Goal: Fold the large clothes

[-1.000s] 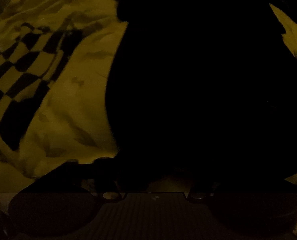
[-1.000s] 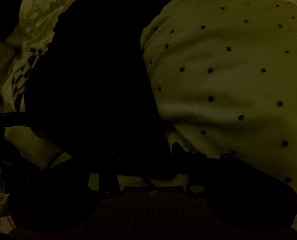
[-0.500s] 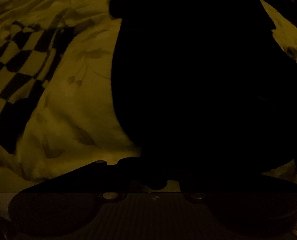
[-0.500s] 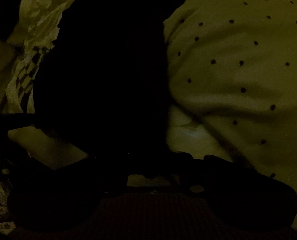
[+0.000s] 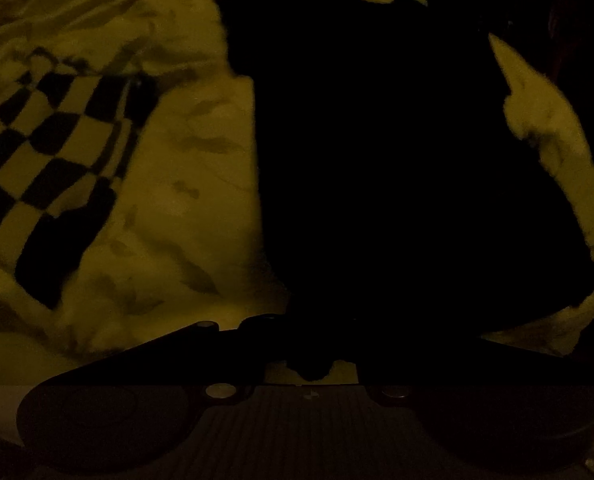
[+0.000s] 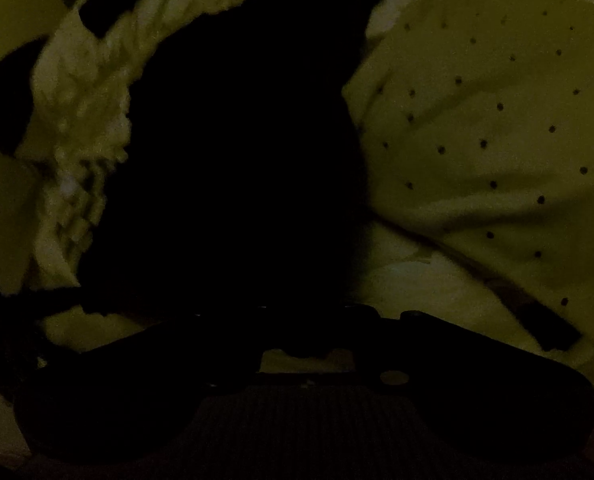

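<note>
- Black fabric fills the middle of both views — the dark garment (image 5: pixel 377 168) is basically a flat silhouette in this dim yellowish light, no seams or folds readable on it, just its outline.
- In the left wrist view it runs from about 12 o'clock down to 6 o'clock, narrower at the top with a ragged edge, and its bottom hem drops right into the left gripper (image 5: pixel 313 360). A little tab of the black cloth pokes down between the fingers there, so that one looks clamped on the garment.
- Same deal in the right wrist view: the dark garment (image 6: pixel 237 160) comes down the centre into the right gripper (image 6: pixel 309 344), fingers pulled in close together with dark cloth sitting in the notch — looks pinched on it too.
- It's lying on a pale leaf-print sheet (image 5: pixel 185 208). A black-and-cream checkered cloth (image 5: pixel 49 168) sits at 9 o'clock in the left view, well off the garment's edge.
- Right view has a pale polka-dot cloth (image 6: pixel 497 128) at 2 to 3 o'clock, right beside the garment.
- Versus a second ago: in the left view the garment's top edge now sits lower with more sheet showing above it, and in the right view the polka-dot cloth has slid further toward 3 o'clock.
</note>
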### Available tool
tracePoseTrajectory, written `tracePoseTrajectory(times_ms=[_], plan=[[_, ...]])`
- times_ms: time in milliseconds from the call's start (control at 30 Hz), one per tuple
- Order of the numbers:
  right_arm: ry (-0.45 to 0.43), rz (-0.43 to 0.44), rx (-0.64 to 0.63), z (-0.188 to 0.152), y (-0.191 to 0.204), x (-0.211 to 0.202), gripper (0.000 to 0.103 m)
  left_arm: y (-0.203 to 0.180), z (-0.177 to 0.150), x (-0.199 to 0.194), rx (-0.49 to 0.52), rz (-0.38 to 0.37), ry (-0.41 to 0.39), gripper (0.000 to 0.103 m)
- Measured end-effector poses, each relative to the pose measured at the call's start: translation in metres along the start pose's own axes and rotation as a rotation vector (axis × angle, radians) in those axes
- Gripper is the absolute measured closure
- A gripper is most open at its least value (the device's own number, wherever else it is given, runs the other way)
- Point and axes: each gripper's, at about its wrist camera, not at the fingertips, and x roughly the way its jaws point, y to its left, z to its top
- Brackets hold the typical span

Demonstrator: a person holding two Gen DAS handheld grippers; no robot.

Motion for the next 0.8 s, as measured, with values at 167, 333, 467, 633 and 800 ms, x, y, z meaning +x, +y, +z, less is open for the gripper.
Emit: tracePoseTrajectory(times_ms=[167,333,467,633,800], plan=[[-0.096,0.149,0.128,0.02,0.0,-0.031,0.094,0.002,0.039,-0.023,-0.025,-0.073,-0.033,0.059],[-0.225,0.33,0.273,0.091,-0.004,-0.044,0.094,0.01,0.124,-0.015,-0.066,-0.11,-0.076,0.059],[-0.272,0.405,0.376,0.174,-0.021,-0.033,0.094,0.024,0.213,0.014,-0.106,-0.094,-0.104,0.059],[-0.282,0.348,0.468,0.284,-0.052,0.028,0.094,0.043,0.315,0.083,-0.211,-0.026,-0.123,0.057],[-0.403,0.243,0.617,0.328,-0.074,0.091,0.085,0.052,0.336,0.118,-0.269,0.11,-0.217,0.03]])
